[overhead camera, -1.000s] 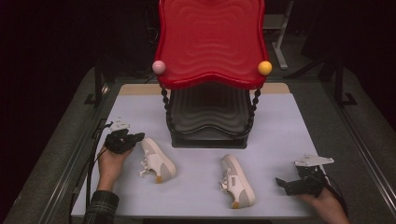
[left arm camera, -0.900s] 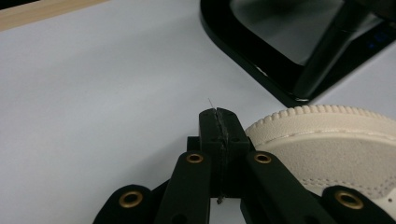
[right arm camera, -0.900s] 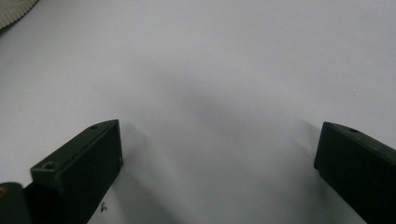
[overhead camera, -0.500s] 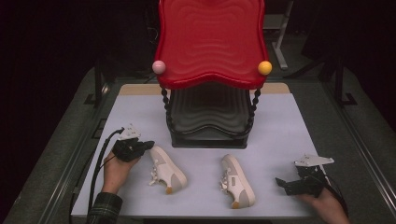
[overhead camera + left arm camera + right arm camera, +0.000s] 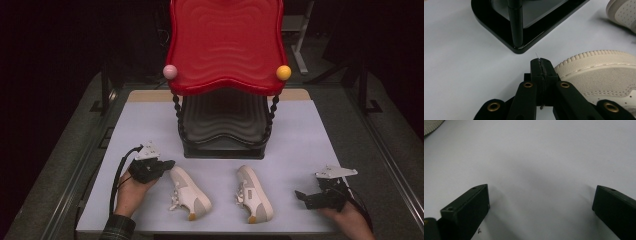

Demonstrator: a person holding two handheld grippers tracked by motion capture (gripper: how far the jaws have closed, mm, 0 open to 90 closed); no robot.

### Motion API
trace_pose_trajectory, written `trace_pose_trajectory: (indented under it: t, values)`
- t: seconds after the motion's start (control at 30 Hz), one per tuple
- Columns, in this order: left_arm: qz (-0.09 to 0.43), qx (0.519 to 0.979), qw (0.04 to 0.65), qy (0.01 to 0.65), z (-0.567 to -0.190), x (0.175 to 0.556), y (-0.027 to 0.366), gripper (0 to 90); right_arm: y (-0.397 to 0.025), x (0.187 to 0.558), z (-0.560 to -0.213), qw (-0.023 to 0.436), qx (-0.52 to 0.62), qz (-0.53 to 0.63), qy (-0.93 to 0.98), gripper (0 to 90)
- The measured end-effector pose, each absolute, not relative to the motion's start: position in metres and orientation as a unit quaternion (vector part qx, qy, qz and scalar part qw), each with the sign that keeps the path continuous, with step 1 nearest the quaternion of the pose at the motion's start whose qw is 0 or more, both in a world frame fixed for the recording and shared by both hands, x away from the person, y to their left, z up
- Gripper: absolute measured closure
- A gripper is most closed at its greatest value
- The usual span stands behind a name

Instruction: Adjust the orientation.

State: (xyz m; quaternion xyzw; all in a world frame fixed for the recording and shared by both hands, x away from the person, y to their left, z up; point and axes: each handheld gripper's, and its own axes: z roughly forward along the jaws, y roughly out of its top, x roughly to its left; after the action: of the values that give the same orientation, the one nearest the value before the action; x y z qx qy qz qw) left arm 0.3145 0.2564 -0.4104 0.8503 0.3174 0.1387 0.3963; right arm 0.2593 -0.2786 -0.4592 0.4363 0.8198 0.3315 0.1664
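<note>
Shoes: left shoe [image 5: 190, 194] and right shoe [image 5: 255, 194] lay side by side on worktop [image 5: 305, 135] before rack [image 5: 225, 131] | left gripper [image 5: 165, 165] fingers closed, empty, touching left shoe's heel | right gripper [image 5: 301, 196] fingers wide, apart | advice: push gently, low on the heel.

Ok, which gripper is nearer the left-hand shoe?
Left. The left gripper, jaws shut, sits against the left-hand shoe at its far end; the right gripper, jaws open, waits beyond the other shoe.

Red-topped black rack [image 5: 226, 50] stands on the white table [image 5: 310, 130]
</note>
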Motion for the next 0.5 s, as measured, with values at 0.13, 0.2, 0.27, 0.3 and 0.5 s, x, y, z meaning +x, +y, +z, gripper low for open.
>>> trace_pose_trajectory:
  t: [0.13, 0.2, 0.27, 0.3, 0.5]
  values:
    - [0.141, 0.845, 0.407, 0.317, -0.403, 0.308, 0.262, 87.1, -0.279, 0.259, -0.459, 0.166, 0.436, 0.332, 0.820, 0.4]
    - [0.133, 0.841, 0.420, 0.315, -0.397, 0.295, 0.263, 88.2, -0.279, 0.259, -0.459, 0.166, 0.436, 0.331, 0.820, 0.4]
    - [0.130, 0.843, 0.419, 0.311, -0.396, 0.291, 0.262, 88.2, -0.279, 0.259, -0.459, 0.166, 0.436, 0.332, 0.820, 0.4]
    - [0.126, 0.844, 0.420, 0.307, -0.395, 0.286, 0.261, 88.2, -0.279, 0.259, -0.459, 0.166, 0.436, 0.332, 0.820, 0.4]
    - [0.112, 0.855, 0.423, 0.279, -0.391, 0.246, 0.248, 88.6, -0.279, 0.259, -0.459, 0.167, 0.436, 0.332, 0.820, 0.4]
